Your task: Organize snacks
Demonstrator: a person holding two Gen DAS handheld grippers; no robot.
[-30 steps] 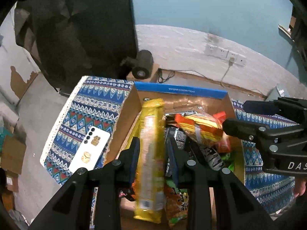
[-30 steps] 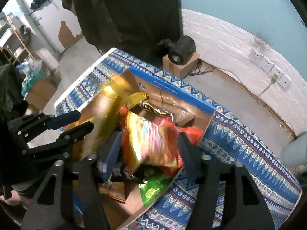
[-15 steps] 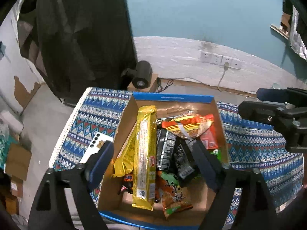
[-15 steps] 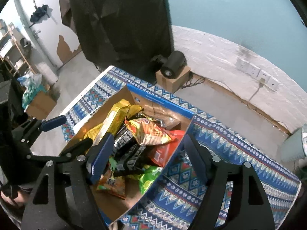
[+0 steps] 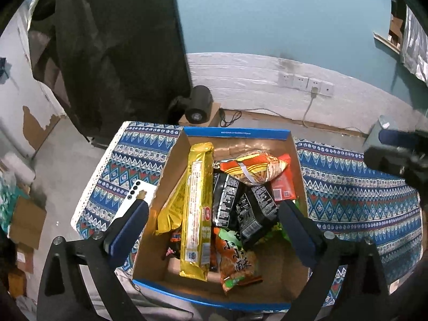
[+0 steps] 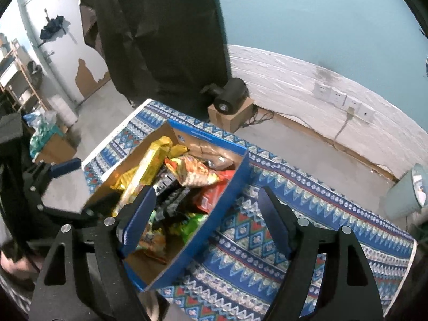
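An open cardboard box with a blue rim (image 5: pixel 235 133) sits on the patterned cloth, holding several snack packets. A long yellow packet (image 5: pixel 198 208) lies lengthwise at its left. An orange and yellow bag (image 5: pixel 254 168) rests on top at the back, over black packets (image 5: pixel 251 208) and a red one (image 5: pixel 283 187). My left gripper (image 5: pixel 211 208) hovers above the box; its jaws are opening wide and touch nothing. My right gripper (image 6: pixel 206 192) hangs open over the box's right wall (image 6: pixel 214 214), holding nothing.
A blue patterned cloth (image 5: pixel 347 187) covers the table. A white phone (image 5: pixel 133 195) lies left of the box. A black round device (image 5: pixel 199 107) sits on a small carton on the floor beyond. A pale bin (image 6: pixel 406 192) stands at the right.
The left gripper opened and let go of the long yellow packet, which now lies in the box. The right gripper released the orange bag. Both drew back and up from the box.
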